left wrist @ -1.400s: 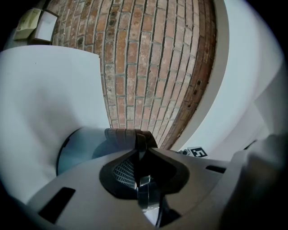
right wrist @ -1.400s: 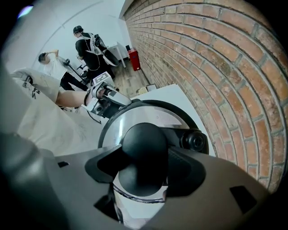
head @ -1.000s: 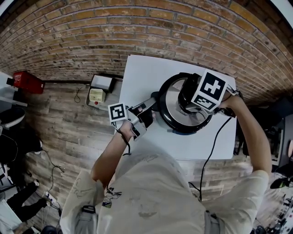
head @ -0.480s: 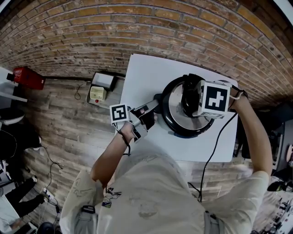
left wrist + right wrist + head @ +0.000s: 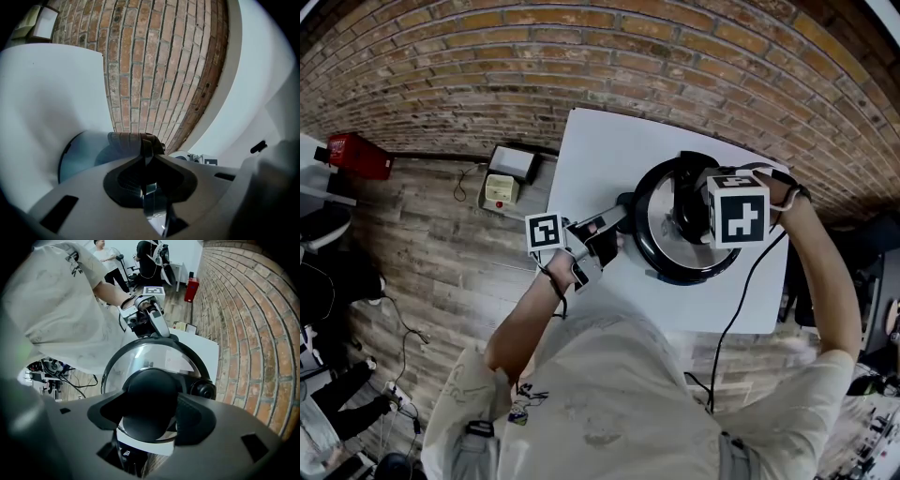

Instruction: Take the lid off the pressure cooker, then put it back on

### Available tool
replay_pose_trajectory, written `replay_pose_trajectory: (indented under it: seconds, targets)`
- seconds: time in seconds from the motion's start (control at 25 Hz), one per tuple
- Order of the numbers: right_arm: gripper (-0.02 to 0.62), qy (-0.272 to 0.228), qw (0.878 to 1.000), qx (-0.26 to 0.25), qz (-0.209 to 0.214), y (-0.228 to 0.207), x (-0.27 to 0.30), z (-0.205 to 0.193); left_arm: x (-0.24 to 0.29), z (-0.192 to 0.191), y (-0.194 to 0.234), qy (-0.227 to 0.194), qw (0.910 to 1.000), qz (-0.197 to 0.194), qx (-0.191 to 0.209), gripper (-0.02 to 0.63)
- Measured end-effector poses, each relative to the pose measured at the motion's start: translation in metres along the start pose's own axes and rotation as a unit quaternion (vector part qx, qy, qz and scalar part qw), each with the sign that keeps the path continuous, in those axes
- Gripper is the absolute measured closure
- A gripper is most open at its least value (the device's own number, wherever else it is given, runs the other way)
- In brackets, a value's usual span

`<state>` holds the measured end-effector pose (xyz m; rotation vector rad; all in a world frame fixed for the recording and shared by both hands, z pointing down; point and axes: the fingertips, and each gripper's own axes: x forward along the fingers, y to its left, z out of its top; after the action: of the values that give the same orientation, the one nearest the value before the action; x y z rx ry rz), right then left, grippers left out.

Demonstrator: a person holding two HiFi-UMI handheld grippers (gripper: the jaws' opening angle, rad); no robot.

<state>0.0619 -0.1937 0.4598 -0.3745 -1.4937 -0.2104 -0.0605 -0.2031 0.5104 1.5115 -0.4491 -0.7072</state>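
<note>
Two markers: left claw on handle, right claw on knob

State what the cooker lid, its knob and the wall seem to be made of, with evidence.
Lid: likely polished steel; it mirrors the room.
Knob: probably black plastic; dull, smooth surface.
Wall: bare reddish brick; mortar lines show.

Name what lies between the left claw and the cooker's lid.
The long side handle spans that stretch: the left claw is clamped on its outer end, and its inner end reaches the edge of the lid. The head view shows it.
</note>
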Motion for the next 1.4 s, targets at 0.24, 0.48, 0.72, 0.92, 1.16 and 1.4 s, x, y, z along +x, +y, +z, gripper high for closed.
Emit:
replay_pose_trajectory:
  seconds: [0.24,0.48,0.72,0.92,1.16,1.4]
  targets:
    - [0.275,0.005,1.000,0.003,0.000,0.000,-0.001,-0.001,0.000,0.000,-0.001,-0.002,1.0000,0.001,-0.002,0.538]
    - [0.275,0.004,1.000,0.018,0.000,-0.001,0.000,-0.001,0.000,0.000,-0.001,-0.002,1.0000,0.002,0.001,0.538]
    - [0.259,-0.024,0.999,0.041,-0.007,-0.003,0.000,0.000,-0.002,0.001,0.001,-0.009,0.9999,0.013,0.007,0.537]
    - [0.199,-0.117,0.988,0.093,-0.036,-0.005,-0.023,-0.002,-0.004,0.002,0.002,-0.016,0.9988,0.033,0.031,0.518]
    - [0.199,-0.349,0.901,0.196,-0.166,-0.005,-0.090,-0.030,-0.020,0.016,0.004,-0.057,0.9939,0.066,0.068,0.476]
    - [0.199,-0.586,0.685,0.323,-0.290,0.020,-0.140,-0.087,-0.059,0.043,-0.015,-0.121,0.9652,0.142,0.183,0.469]
